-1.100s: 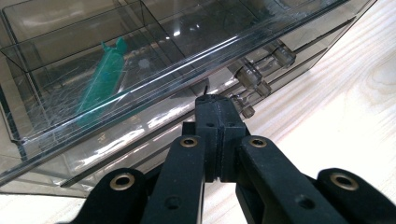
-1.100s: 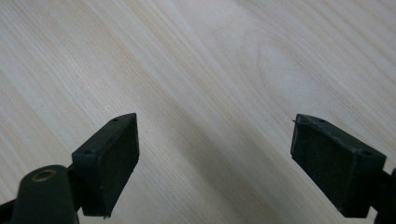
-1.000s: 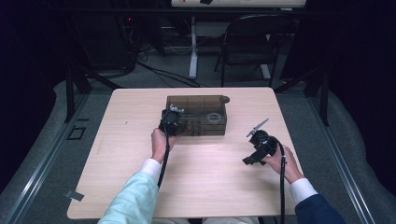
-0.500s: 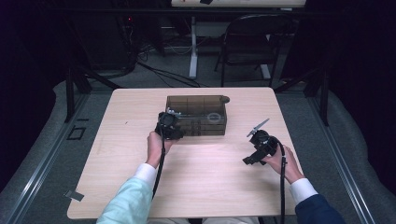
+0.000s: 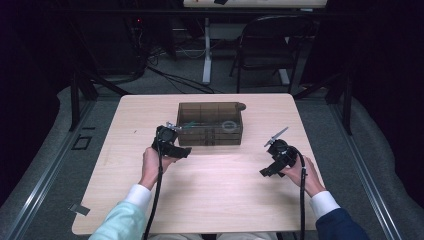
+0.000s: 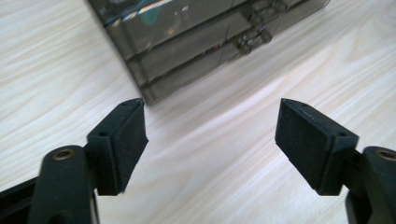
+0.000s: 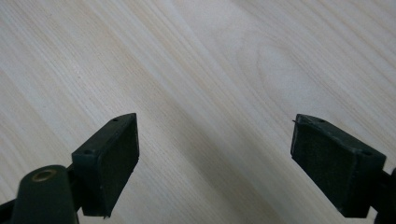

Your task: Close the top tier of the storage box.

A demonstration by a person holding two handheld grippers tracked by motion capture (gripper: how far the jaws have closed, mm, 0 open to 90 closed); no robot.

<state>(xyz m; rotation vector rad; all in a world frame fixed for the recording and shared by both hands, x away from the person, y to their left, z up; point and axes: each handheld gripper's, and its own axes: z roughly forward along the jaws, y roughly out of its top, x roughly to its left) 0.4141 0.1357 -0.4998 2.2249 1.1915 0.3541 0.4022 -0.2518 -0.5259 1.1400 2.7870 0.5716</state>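
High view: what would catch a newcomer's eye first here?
The dark see-through drawer box at the far middle of the wooden table. Then the left tongs, open at its near left corner, and the right tongs, open over bare wood to its right.

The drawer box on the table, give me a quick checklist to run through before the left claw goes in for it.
1. Left claw open: ok, its jaws stand wide apart with nothing between them.
2. Drawer box in the left claw's sight: ok, its near corner and stacked drawer fronts show just ahead of the jaws.
3. Left claw apart from the box: ok, bare table shows between the jaws and the corner.
4. Drawers shut: cannot tell, the fronts look flush but the smoky plastic blurs the edges.
5. Right claw out of the way: ok, open over bare wood, off to the right of the box in the high view.
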